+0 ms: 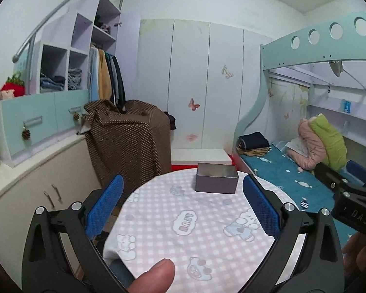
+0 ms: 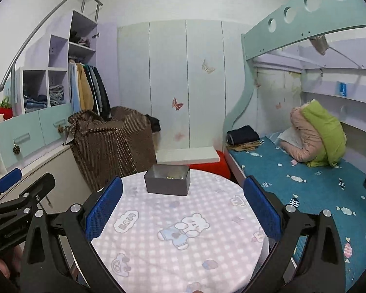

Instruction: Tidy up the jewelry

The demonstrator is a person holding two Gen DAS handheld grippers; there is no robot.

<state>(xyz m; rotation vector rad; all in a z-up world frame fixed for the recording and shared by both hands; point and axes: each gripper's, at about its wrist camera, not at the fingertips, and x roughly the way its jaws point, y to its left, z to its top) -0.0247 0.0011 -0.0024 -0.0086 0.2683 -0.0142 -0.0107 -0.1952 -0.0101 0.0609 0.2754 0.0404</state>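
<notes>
A small grey open box stands at the far side of a round table with a pink checked cloth. In the right wrist view the grey box shows small gold-coloured jewelry pieces inside. My left gripper hangs open above the near half of the table, nothing between its blue pads. My right gripper is likewise open and empty, short of the box. Each gripper appears at the edge of the other's view. A thumb shows at the bottom of the left wrist view.
A bunk bed with a teal sheet borders the table on the right, holding folded clothes and a pink and green bundle. A brown cloth-covered object and a counter with drawers lie to the left. White wardrobe doors stand behind.
</notes>
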